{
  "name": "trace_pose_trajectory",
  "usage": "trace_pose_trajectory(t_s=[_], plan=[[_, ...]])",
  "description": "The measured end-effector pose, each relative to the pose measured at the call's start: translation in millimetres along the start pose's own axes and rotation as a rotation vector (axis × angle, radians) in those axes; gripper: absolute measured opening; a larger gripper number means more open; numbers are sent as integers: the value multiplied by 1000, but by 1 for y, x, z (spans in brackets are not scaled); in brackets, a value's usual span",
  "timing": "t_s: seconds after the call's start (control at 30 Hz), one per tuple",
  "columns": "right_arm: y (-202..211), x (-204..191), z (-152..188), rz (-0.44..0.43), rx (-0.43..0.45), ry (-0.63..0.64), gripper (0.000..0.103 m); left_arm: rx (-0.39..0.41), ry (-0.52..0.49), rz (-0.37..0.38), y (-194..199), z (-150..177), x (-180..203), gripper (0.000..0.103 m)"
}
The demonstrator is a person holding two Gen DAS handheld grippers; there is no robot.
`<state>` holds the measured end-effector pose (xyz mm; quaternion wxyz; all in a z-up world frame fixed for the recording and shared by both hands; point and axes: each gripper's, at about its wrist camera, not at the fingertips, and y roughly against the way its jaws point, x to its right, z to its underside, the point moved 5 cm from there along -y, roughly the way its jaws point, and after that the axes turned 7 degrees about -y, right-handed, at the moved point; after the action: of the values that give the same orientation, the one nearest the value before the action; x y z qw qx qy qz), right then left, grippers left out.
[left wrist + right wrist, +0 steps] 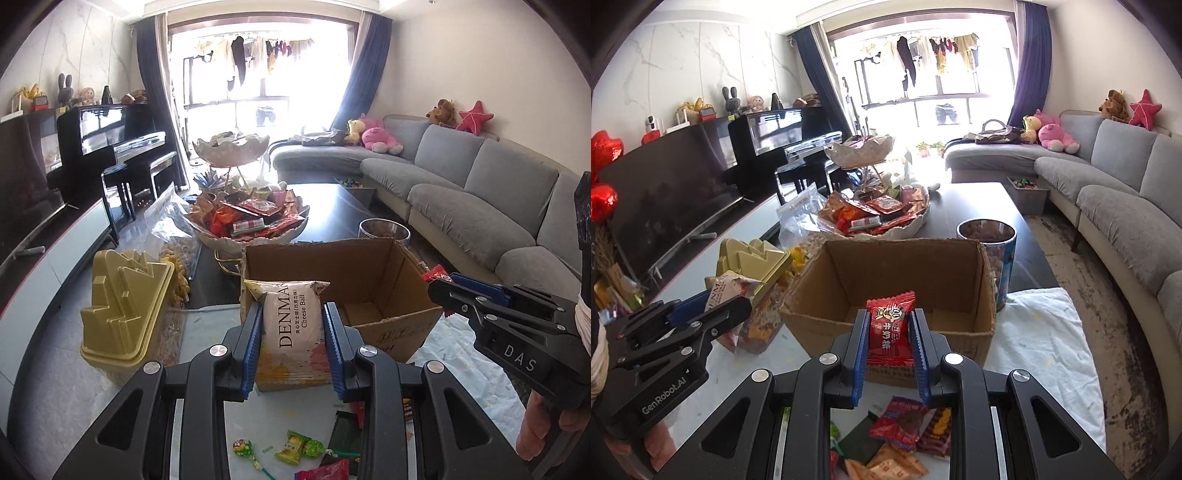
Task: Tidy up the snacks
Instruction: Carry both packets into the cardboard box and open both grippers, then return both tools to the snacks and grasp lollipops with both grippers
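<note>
Both loads hang short of the open cardboard box [894, 284] ahead and below: left claw [293, 328] pinching the upright cheese-ball packet [291, 321], right claw [889, 332] pinching the upright red candy packet [890, 325], the right looking nearer its rim.

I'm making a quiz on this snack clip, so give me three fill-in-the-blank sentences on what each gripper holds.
1. The left gripper is shut on a white pack labelled Cheese ____.
2. The right gripper is shut on a ____ candy packet.
3. Beyond both grippers sits an open ____ box.

Missing words: Ball; red; cardboard
</note>
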<state>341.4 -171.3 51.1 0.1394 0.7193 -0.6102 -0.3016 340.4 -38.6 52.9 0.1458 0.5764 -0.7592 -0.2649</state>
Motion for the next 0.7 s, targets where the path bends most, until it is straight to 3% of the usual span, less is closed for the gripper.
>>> trace_pose_trajectory(t_s=[0.37, 0.4, 0.5, 0.53, 0.6, 0.7], plan=[[-58, 12, -21, 39, -84, 22, 23, -117, -15, 24, -73, -25, -7, 34], [-63, 15, -22, 41, -91, 17, 23, -124, -13, 27, -77, -24, -7, 37], [-70, 16, -24, 48, -100, 11, 29, -132, -7, 17, -82, -25, -10, 65], [-72, 17, -24, 49, -105, 8, 38, -125, -8, 15, -80, -24, -10, 66], [-71, 19, -24, 63, -95, 6, 46, -119, -21, 4, -75, -23, -11, 69], [-65, 16, -22, 58, -93, 12, 46, -108, -20, 1, -63, -21, -12, 74]])
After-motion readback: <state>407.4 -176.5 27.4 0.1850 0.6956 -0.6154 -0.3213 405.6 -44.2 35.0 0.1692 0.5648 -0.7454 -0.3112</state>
